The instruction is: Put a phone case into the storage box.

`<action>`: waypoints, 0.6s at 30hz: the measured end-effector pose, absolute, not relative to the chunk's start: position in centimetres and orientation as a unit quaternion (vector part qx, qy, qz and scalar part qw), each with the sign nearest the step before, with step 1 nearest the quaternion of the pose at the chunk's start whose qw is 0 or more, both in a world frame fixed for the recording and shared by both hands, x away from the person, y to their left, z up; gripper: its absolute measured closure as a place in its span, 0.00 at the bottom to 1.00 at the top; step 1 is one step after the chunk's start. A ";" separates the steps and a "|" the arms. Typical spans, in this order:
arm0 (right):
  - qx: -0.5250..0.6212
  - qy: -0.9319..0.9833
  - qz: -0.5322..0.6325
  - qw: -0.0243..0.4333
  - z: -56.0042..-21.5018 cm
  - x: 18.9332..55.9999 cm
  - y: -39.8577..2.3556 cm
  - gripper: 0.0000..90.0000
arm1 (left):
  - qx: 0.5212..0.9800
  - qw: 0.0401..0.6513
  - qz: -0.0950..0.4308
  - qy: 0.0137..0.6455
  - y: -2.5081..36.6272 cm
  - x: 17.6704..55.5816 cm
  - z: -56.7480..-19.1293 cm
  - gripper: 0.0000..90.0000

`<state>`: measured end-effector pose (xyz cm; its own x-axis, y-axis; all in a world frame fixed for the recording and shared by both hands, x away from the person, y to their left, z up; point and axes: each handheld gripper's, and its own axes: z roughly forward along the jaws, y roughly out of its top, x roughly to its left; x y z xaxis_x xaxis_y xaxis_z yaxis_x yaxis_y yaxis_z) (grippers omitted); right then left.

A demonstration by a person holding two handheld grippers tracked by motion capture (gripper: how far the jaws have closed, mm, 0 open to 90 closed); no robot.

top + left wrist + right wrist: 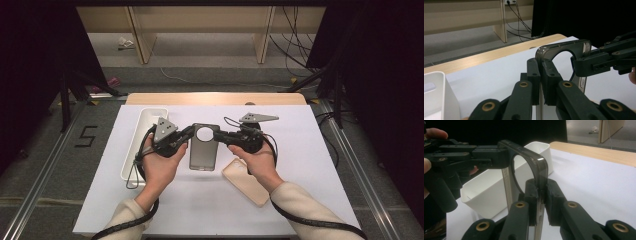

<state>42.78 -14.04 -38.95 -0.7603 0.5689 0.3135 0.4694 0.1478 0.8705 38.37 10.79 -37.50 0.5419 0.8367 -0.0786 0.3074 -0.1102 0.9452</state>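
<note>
A: High view, near to far, quick. Nearest is a beige case (245,181) lying flat on the white table (310,165), near right, part under the right forearm. Nobody's holding it.

B: And the dark case?

A: The smoky case (203,146) is mid-table, held between both tools. Left gripper (189,132) pinches its left edge near the round camera hole, right gripper (218,135) pinches the right edge opposite. Both clamped on it.

B: Confirmed from the gripper views?

A: Yes. Left gripper view: the left gripper (541,75) has its pads squeezed on the smoky case (564,48) rim, with the other tool biting the far side. Right gripper view: the right gripper (540,195) is closed tight on the smoky case (537,163) edge, which stands edge-on between the pads.

B: Lifted or resting?

A: Can't tell for sure. Looks just off the table or with the near end touching.

B: Anything farther back?

A: White tray (145,122) at far left, long, looks empty as far as I can see. Just beside the left hand.

B: Progress?

A: My guess: grasp is done, two-handed hold set. Left to do: whatever follows, maybe move it to the tray or work it against the beige one. Neither case is in the tray yet. Early-to-mid stage.
</note>
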 end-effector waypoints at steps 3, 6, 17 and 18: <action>0.340 0.758 0.554 0.052 -38.9 42.7 -14.0 0.87 | 0.702 0.528 0.251 0.405 10.8 38.4 -37.4 0.95; 0.340 0.758 0.553 0.061 -38.9 42.7 -14.0 0.83 | 0.702 0.529 0.253 0.404 10.7 38.4 -37.3 0.95; 0.337 0.763 0.545 0.081 -38.7 42.7 -13.9 0.54 | 0.703 0.523 0.265 0.402 10.8 38.5 -37.3 0.95; 0.337 0.764 0.544 0.085 -38.7 42.7 -13.9 0.51 | 0.703 0.523 0.266 0.402 10.9 38.5 -37.2 0.95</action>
<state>42.69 -13.88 -38.70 -0.7586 0.6070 0.2368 0.4224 0.1815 0.8881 38.54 10.85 -37.25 0.5349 0.8436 -0.0471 0.2869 -0.1289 0.9492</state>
